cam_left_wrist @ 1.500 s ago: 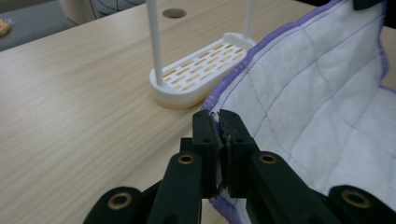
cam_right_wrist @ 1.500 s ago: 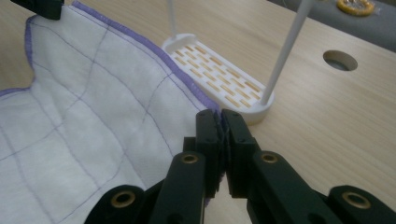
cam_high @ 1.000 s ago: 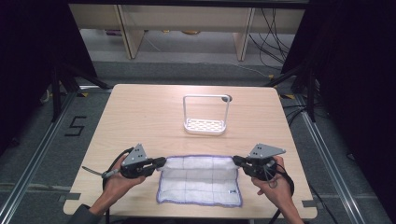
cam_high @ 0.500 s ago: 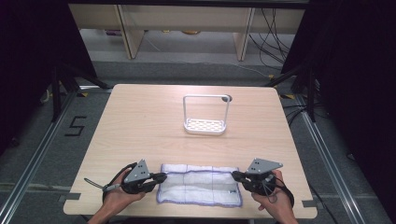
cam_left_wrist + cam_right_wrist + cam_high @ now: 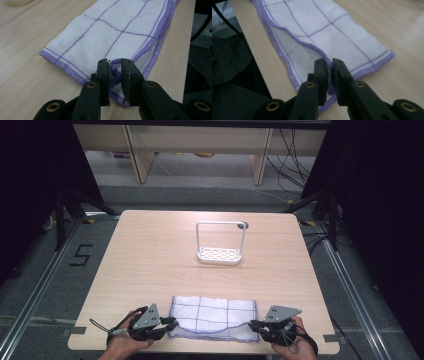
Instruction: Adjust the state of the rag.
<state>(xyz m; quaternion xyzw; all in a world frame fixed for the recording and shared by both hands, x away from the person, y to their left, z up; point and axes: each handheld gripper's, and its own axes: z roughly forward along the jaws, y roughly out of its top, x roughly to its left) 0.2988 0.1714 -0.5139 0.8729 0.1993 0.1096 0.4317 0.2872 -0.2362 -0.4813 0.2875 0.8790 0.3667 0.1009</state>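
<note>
Tools (image 5: 172, 323) (image 5: 253, 324) pinch cloth (image 5: 212, 312) corners

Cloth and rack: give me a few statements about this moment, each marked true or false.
1. The cloth lies folded near the table's front edge. True.
2. The left hand-held gripper pinches the cloth's purple hem. True.
3. The right hand-held gripper hangs open above the cloth. False: its jaws are closed on the cloth's edge.
4. The white rack stands on top of the cloth. False: it stands apart, farther back on the table.
5. The cloth is plain red. False: white with purple lines.
</note>
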